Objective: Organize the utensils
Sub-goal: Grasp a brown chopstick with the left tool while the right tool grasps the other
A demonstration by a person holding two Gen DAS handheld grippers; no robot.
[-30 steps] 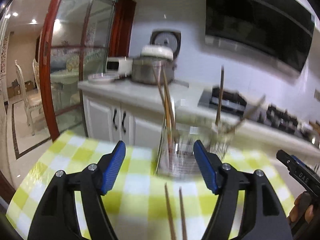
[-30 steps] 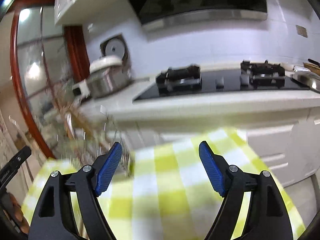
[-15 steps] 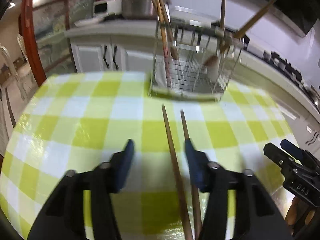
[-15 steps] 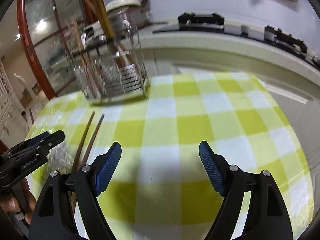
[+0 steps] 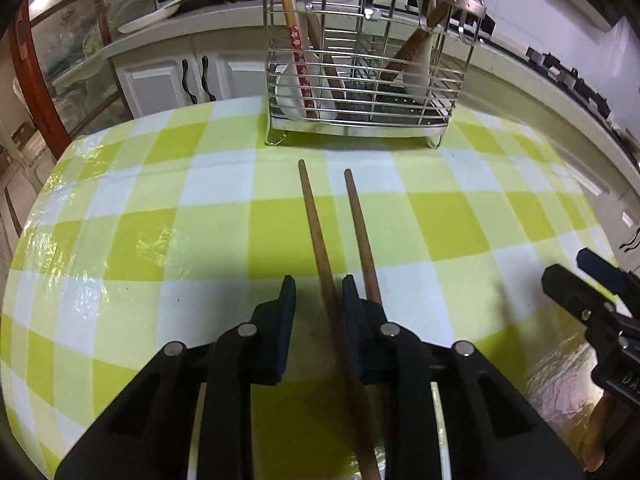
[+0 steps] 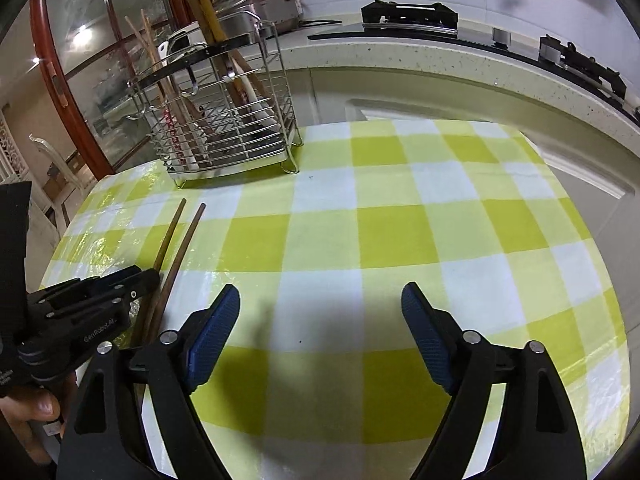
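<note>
Left gripper (image 5: 316,312): black plastic frame, dark blue ribbed pads, silver pivot screws, white "GenRobot.AI" lettering. Right gripper (image 6: 320,320): matching black frame, bright blue textured pads, silver screws, white "DAS" marking.

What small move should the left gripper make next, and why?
Probably finish closing. The left gripper has its jaws closing around one brown chopstick lying on the checked cloth; the second chopstick lies outside its fingers. Then lift toward the wire rack.

The left claw (image 5: 316,300) has dropped, closing around one chopstick (image 5: 320,240) (the nearer).
</note>
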